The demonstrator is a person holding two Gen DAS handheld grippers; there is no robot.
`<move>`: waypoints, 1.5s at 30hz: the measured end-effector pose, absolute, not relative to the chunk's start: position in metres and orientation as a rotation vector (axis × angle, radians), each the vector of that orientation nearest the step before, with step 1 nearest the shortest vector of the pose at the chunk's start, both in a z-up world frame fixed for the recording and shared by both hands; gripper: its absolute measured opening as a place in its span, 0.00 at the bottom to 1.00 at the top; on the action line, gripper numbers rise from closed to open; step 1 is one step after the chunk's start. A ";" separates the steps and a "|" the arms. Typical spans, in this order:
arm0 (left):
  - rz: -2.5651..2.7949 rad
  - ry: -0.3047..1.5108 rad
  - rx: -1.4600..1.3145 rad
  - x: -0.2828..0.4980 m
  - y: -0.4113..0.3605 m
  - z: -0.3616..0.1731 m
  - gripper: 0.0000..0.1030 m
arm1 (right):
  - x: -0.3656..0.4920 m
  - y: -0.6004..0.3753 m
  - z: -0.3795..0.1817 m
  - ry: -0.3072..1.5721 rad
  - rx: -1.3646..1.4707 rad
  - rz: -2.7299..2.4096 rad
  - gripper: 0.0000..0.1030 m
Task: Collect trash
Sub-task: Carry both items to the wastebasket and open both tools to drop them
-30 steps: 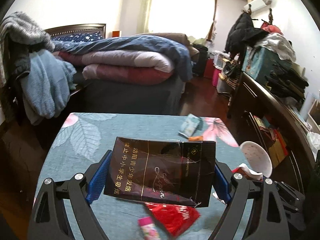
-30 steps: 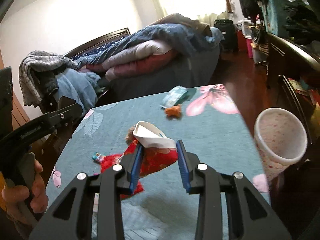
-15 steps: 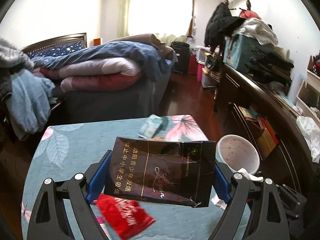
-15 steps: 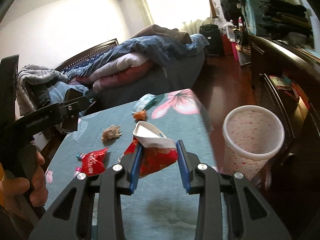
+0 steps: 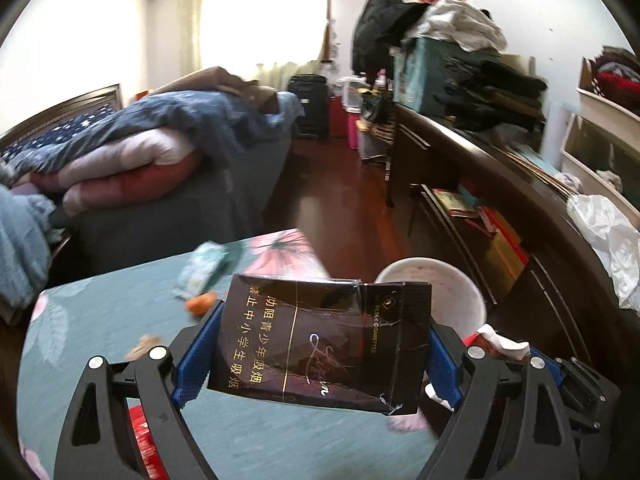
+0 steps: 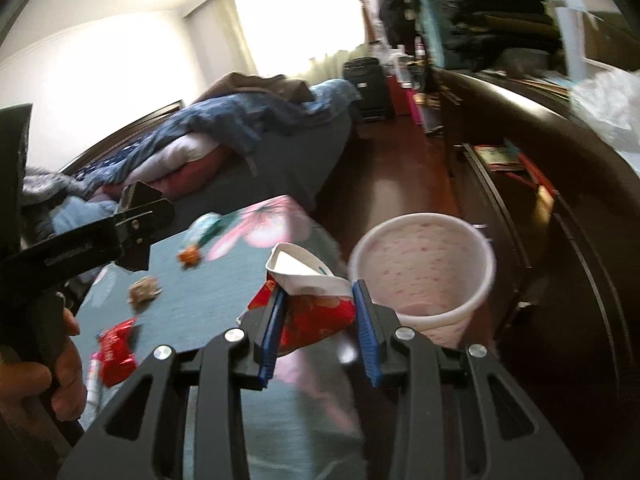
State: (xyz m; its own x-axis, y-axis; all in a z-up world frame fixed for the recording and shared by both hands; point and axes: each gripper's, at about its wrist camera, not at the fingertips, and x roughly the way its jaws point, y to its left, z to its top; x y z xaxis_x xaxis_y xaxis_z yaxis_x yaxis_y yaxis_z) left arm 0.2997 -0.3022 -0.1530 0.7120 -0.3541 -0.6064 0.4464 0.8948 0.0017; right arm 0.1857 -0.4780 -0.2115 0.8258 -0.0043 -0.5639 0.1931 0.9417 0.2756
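My left gripper (image 5: 320, 344) is shut on a flattened black cigarette carton (image 5: 320, 340), held above the table's right part. My right gripper (image 6: 318, 308) is shut on a crumpled red and white wrapper (image 6: 312, 296), held at the table's right edge beside the pink-speckled white bin (image 6: 424, 272). The bin also shows in the left wrist view (image 5: 440, 292), behind the carton. On the table (image 6: 224, 276) lie a red wrapper (image 6: 116, 348), a brown crumpled scrap (image 6: 144, 288), an orange scrap (image 6: 189, 257) and a teal packet (image 6: 206, 226).
The bin stands on the floor just right of the table. A dark wooden cabinet (image 6: 560, 208) runs along the right. A bed (image 5: 160, 160) piled with quilts is behind the table. The left hand-held gripper (image 6: 80, 248) is at the left in the right wrist view.
Both grippers have moved right toward the bin, each still holding its trash. The bin now looks larger and closer in both views.
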 end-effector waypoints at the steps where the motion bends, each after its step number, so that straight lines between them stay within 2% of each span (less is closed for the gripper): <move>1: -0.453 0.640 0.159 0.301 -0.310 -0.154 0.85 | 0.185 -0.486 -0.214 0.592 0.337 -0.123 0.34; 17: -0.578 0.741 0.172 0.361 -0.436 -0.197 0.86 | 0.225 -0.587 -0.265 0.616 0.397 -0.308 0.34; 25: -0.581 0.792 0.156 0.386 -0.466 -0.216 0.86 | 0.254 -0.610 -0.288 0.630 0.378 -0.362 0.34; 28: -0.587 0.807 0.128 0.394 -0.470 -0.218 0.89 | 0.263 -0.611 -0.293 0.633 0.349 -0.375 0.35; 30: -0.583 0.799 0.123 0.396 -0.471 -0.217 0.94 | 0.269 -0.611 -0.296 0.620 0.335 -0.375 0.38; 31: -0.578 0.792 0.122 0.397 -0.471 -0.215 0.96 | 0.271 -0.611 -0.298 0.613 0.327 -0.381 0.46; 33: -0.578 0.779 0.115 0.398 -0.470 -0.210 0.96 | 0.275 -0.612 -0.301 0.613 0.312 -0.391 0.55; 38: -0.573 0.768 0.098 0.395 -0.455 -0.197 0.96 | 0.268 -0.606 -0.300 0.616 0.313 -0.398 0.58; 42: -0.574 0.761 0.075 0.379 -0.427 -0.184 0.96 | 0.252 -0.590 -0.289 0.624 0.299 -0.388 0.66; 45: -0.567 0.761 0.077 0.363 -0.402 -0.177 0.96 | 0.238 -0.568 -0.275 0.630 0.282 -0.370 0.68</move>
